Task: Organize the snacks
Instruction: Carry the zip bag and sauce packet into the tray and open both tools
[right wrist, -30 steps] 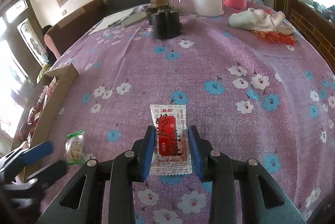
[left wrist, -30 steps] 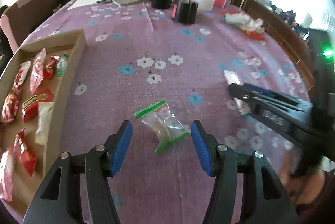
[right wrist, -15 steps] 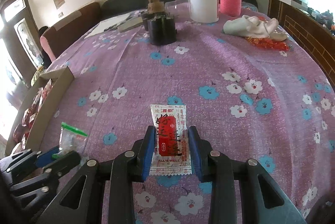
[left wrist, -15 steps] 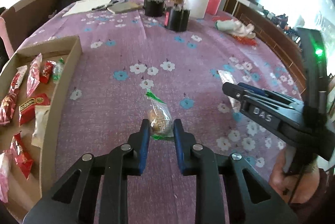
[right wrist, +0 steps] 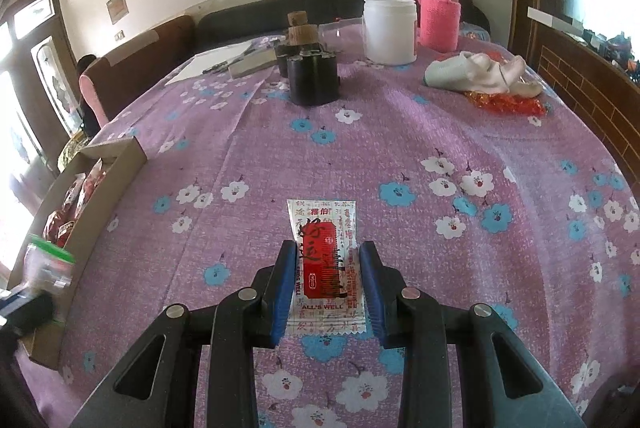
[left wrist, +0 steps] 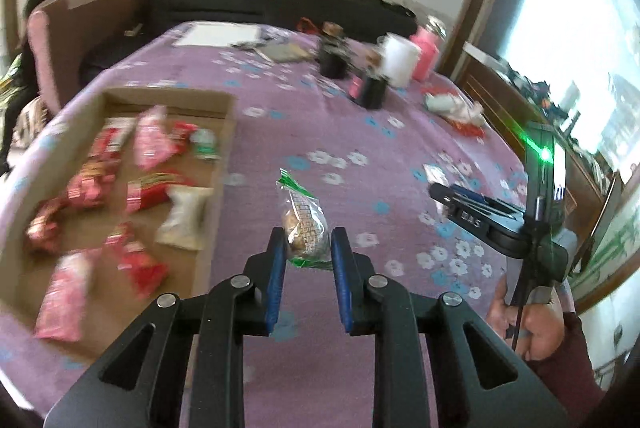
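Left claw [left wrist: 308, 248] clamped on clear cookie bag [left wrist: 304, 224], above desk [left wrist: 260, 212]; right claw [right wrist: 326, 260] gripping white-red sachet [right wrist: 326, 264] lying on desk

Box wall [left wrist: 216, 196] beside open cloth [left wrist: 280, 132].

Black claw [left wrist: 307, 260], blue pads [left wrist: 277, 268], maroon sleeve [left wrist: 568, 364].

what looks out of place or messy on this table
Mostly the far right edge: a crumpled white cloth lies heaped on the purple flowered tablecloth, partly over a crinkled orange-red wrapper. The snack packets in the cardboard box lie jumbled at mixed angles.
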A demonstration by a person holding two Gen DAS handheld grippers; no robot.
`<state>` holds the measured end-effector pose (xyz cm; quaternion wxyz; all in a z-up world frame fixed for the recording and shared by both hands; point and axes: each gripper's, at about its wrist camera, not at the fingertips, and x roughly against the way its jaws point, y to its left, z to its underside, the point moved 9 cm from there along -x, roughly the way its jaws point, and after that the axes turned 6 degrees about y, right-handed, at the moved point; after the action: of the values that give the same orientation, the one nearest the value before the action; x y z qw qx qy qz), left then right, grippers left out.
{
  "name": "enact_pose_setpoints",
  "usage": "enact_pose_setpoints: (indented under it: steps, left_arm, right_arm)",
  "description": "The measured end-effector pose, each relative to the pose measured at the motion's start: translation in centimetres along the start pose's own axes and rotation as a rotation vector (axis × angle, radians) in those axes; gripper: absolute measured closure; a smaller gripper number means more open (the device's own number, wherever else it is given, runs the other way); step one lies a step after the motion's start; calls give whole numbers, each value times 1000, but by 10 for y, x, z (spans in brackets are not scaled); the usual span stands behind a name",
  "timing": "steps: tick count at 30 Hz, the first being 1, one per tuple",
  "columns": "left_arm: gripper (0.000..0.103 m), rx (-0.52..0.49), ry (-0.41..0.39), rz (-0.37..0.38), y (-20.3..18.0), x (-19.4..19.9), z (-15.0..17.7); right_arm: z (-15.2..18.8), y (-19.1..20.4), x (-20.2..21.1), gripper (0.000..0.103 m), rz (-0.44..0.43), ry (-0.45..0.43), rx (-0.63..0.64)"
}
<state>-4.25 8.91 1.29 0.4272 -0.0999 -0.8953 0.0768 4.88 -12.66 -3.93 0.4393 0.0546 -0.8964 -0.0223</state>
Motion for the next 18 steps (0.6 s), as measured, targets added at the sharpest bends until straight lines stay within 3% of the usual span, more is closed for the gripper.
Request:
enact_pose_setpoints:
  steps: [10,18]
  left_arm:
    - [83,156,-56,-140,115,43,12]
    - [83,212,-30,-140,150,30,13]
  right_arm:
    - [-5,20,11,70,4,-38,44]
    - [-3,106,37,70,-151,-13,144]
